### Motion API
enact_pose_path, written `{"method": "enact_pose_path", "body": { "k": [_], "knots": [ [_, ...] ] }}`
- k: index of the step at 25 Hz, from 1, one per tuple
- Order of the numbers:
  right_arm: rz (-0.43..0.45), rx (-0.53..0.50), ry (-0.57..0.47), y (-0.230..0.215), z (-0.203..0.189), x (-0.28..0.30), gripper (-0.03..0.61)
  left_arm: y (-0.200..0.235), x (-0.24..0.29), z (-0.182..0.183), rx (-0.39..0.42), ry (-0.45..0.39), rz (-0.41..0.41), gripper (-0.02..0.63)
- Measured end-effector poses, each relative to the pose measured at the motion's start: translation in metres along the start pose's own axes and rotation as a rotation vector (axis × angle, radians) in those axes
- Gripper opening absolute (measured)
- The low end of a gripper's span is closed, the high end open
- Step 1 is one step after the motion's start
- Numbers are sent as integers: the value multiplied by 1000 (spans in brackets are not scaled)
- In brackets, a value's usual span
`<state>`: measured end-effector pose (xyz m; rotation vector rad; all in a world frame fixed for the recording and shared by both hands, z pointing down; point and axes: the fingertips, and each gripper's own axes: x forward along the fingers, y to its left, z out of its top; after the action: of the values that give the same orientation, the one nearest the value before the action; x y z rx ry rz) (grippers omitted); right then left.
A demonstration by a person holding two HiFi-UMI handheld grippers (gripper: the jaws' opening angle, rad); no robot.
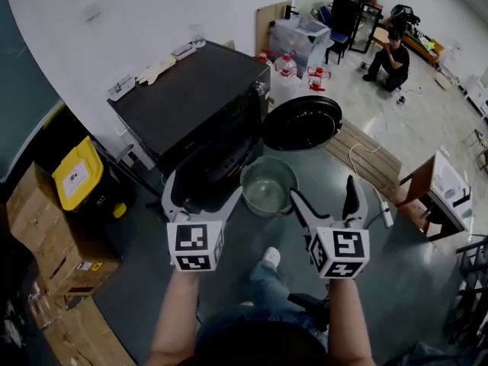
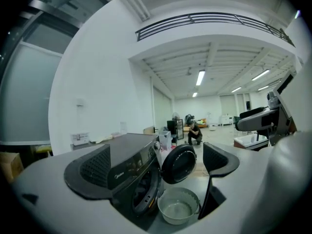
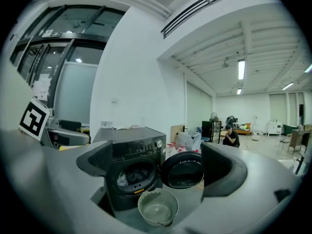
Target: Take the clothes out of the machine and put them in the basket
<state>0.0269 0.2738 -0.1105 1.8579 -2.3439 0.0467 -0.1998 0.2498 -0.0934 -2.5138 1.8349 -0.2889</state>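
- Two claws, the left claw (image 1: 200,194) and the right claw (image 1: 326,200), hang with jaws apart, gripping nothing.
- Dark crumpled clothes (image 3: 131,176) lie inside the drum of the black front-loading washing machine (image 1: 191,105), its round door (image 1: 303,122) swung wide.
- A pale round plastic basket (image 1: 268,185) stands on the grey floor (image 1: 412,280), just before the machine.

**Odds and ends around the laundry corner**

A black bin with a yellow lid (image 1: 76,175) stands by the wall, just beside stacked brown cardboard boxes (image 1: 53,246). Pale rubber gloves (image 1: 155,71) lie near the white wall. A slatted wooden board (image 1: 364,155) lies on the grey floor, with a white power strip (image 1: 383,204) beside it. Farther back are a clear plastic storage tub (image 1: 303,35) and a crouching person in black clothes (image 1: 392,58)
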Motion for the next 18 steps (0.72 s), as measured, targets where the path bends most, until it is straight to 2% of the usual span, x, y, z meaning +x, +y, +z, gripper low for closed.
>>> {"method": "enact_pose_path", "body": {
  "k": [11,18],
  "knots": [
    [-27,63,50,-85,-10,128,563,-15,156,6,33,56,-51,569],
    [-69,52,99,-108,-26,175,563,-21,223,-16,37,117,-130,569]
  ]
}}
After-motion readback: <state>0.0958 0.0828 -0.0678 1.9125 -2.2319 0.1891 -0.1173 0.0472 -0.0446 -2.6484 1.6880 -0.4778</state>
